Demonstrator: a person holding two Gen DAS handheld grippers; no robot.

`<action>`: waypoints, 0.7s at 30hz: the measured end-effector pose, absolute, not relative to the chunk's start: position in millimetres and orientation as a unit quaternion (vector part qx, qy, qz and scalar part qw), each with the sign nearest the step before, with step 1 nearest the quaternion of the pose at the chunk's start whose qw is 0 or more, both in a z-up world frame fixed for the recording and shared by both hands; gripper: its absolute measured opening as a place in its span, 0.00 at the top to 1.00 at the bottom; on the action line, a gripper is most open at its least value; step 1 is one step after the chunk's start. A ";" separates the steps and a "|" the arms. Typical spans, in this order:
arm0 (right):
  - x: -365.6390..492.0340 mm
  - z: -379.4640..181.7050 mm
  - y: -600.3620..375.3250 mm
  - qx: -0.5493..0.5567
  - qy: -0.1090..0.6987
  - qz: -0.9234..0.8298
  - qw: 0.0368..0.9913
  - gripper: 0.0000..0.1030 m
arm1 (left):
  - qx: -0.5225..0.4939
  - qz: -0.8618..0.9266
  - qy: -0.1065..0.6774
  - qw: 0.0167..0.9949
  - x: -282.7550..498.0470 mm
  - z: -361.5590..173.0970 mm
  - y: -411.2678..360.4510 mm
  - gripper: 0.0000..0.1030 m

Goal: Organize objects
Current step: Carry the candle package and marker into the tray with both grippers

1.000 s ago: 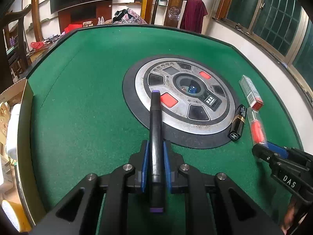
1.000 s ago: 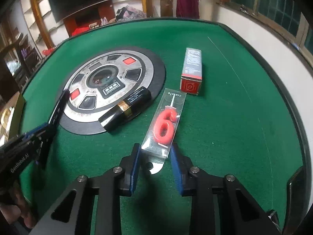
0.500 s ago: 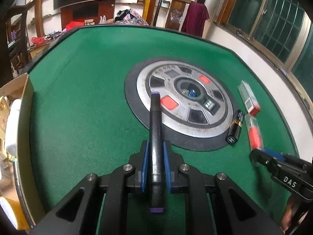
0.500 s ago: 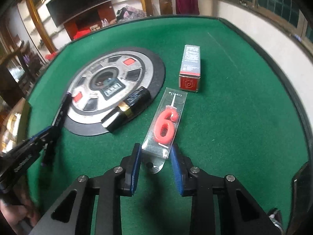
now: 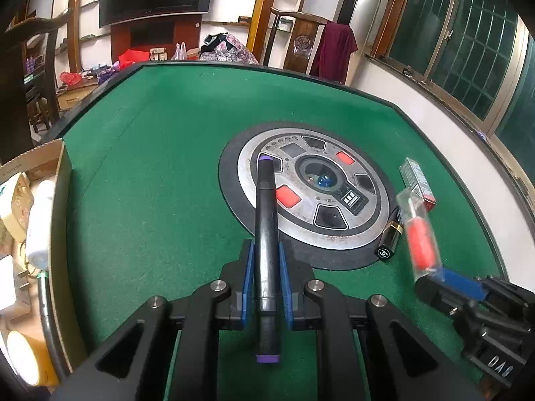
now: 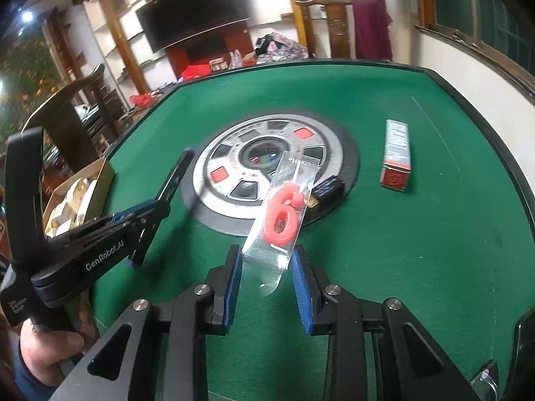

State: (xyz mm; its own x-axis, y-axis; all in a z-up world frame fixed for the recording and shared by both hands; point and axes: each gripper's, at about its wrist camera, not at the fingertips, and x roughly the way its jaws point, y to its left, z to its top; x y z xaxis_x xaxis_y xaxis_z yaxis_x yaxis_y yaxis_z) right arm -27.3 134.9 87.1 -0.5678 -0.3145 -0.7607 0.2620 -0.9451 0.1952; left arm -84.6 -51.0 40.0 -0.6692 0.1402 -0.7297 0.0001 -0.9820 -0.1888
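Observation:
My left gripper [image 5: 265,250] is shut on a black marker with purple ends [image 5: 265,220], held above the green table [image 5: 160,167]; it also shows in the right wrist view [image 6: 147,215] with the marker [image 6: 174,177]. My right gripper [image 6: 267,260] is shut on a clear pack with a red "6" candle [image 6: 282,215], lifted off the felt and tilted; the pack also shows in the left wrist view [image 5: 419,234]. A black lipstick [image 5: 389,239] lies by the round centre panel [image 5: 314,193]. A red-and-grey box [image 6: 396,155] lies on the felt to the right.
A cardboard box [image 5: 62,200] with white and yellow items stands at the table's left edge; it also shows in the right wrist view [image 6: 100,180]. The table has a raised black rim [image 6: 501,153]. Chairs, shelves and a television stand beyond it.
My right gripper has lifted the candle pack off the felt and swung left toward the centre panel. My left gripper has risen with the marker still in it.

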 end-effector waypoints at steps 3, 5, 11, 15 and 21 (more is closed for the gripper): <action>-21.4 90.4 133.1 0.430 -0.029 -0.885 0.174 0.69 | -0.395 0.914 -0.083 0.031 -75.2 46.5 -50.8 0.86; -18.3 92.8 129.7 0.423 -0.025 -0.887 0.181 0.69 | -0.386 0.918 -0.088 0.033 -63.4 53.6 -52.3 0.86; -7.9 93.7 111.7 0.413 -0.013 -0.886 0.211 0.69 | -0.364 0.924 -0.112 0.030 -22.7 74.8 -74.6 0.86; 0.8 97.7 96.8 0.409 -0.012 -0.882 0.234 0.69 | -0.349 0.928 -0.131 0.023 -0.7 90.9 -95.0 0.86; 21.6 104.9 52.3 0.397 0.011 -0.874 0.281 0.68 | -0.320 0.933 -0.165 0.002 45.2 112.1 -138.8 0.86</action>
State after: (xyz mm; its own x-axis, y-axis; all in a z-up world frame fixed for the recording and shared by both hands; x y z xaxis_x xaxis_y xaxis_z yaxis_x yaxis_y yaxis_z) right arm 21.6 52.3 104.9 -0.5265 -0.4830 -0.6997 0.5005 -0.8413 0.2041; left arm 45.2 -138.8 112.1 -0.7951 0.1091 -0.5966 0.1020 -0.9456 -0.3089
